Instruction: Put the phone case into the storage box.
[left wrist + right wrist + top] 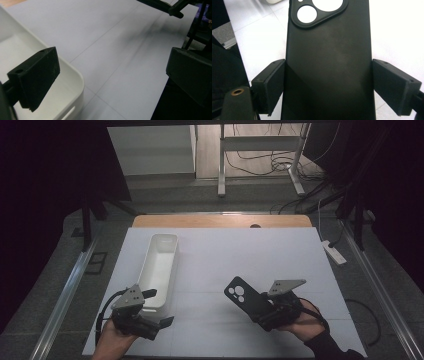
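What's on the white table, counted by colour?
White: 1, the tray
Black: 1, the phone case, clamped in the right gripper
Total: 2

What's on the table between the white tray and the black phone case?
Nothing. In the high view, only bare white table lies between the tray and the phone case held by the right gripper.
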{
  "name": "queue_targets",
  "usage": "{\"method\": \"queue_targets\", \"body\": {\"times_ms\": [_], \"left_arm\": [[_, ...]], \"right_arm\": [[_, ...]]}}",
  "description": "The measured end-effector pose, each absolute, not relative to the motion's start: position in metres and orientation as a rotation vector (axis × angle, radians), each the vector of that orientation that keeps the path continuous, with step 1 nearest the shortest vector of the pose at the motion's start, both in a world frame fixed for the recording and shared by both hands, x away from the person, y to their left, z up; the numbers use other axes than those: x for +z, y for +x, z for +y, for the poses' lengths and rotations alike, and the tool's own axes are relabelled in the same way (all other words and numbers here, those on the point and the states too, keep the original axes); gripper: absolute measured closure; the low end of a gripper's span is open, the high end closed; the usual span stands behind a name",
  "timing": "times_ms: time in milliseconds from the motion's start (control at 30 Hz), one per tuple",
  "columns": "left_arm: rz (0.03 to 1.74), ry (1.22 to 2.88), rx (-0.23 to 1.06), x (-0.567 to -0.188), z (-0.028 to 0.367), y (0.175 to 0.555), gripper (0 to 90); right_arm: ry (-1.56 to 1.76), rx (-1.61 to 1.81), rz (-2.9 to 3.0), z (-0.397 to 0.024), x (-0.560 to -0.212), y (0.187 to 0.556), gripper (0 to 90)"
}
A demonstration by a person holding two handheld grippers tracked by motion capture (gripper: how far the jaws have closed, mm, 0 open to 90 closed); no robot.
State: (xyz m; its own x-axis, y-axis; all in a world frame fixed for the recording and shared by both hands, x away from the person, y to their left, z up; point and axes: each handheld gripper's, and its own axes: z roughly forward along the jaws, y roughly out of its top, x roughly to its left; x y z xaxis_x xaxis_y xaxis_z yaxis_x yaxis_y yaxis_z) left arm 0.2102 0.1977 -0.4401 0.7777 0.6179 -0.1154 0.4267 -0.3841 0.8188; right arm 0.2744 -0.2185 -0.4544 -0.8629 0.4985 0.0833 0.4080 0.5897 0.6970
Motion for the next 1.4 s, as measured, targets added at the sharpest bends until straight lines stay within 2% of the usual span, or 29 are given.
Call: {"method": "queue_targets", "body": {"times_ms": [1400], "left_arm": [[0.5,2.004,0.118,-0.434,0.141,0.261,0.0]], "right_arm": [[0.635,1.297,2.734,-0.207,-0.444,0.266,14.8]]}}
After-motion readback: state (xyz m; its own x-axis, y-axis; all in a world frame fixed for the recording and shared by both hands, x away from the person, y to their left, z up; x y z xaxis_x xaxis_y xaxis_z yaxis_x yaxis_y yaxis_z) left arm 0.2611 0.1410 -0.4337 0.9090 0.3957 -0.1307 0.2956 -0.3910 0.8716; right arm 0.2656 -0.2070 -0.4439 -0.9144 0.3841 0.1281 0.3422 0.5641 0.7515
